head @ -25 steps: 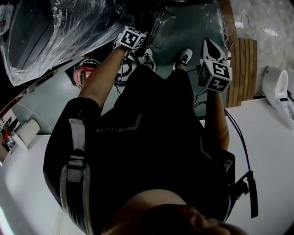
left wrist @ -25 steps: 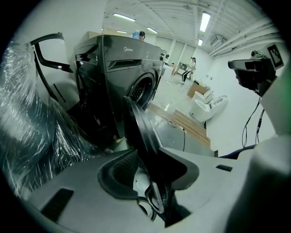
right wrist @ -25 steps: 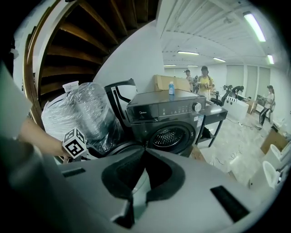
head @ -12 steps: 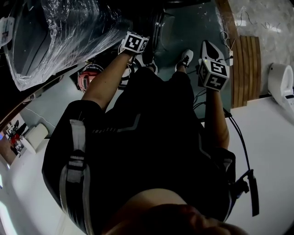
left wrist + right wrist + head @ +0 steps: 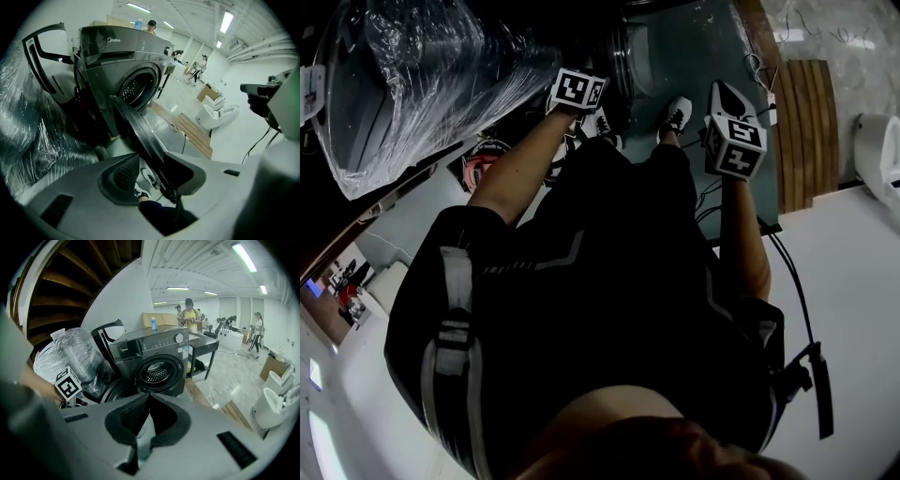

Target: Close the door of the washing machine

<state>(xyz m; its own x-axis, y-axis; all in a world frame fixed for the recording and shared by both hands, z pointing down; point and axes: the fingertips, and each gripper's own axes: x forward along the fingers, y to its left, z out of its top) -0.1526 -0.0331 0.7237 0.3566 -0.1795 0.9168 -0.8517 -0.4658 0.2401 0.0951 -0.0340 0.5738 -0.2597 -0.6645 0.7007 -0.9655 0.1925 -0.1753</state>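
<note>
Left gripper view is showing the washing machine (image 5: 105, 58) with its drum opening (image 5: 137, 88) being left uncovered. The door (image 5: 133, 123) is being shown swung wide open, out from the machine's front, and its dark rim is being seen running through the gap of the left claw (image 5: 151, 158). That claw's jaws are being held apart and have just been opening wider, with the rim between them but no squeeze on it being made out. Facing the machine's front and well apart from it, the right claw (image 5: 149, 397) is being carried with its jaws together, nothing being clamped.
</note>
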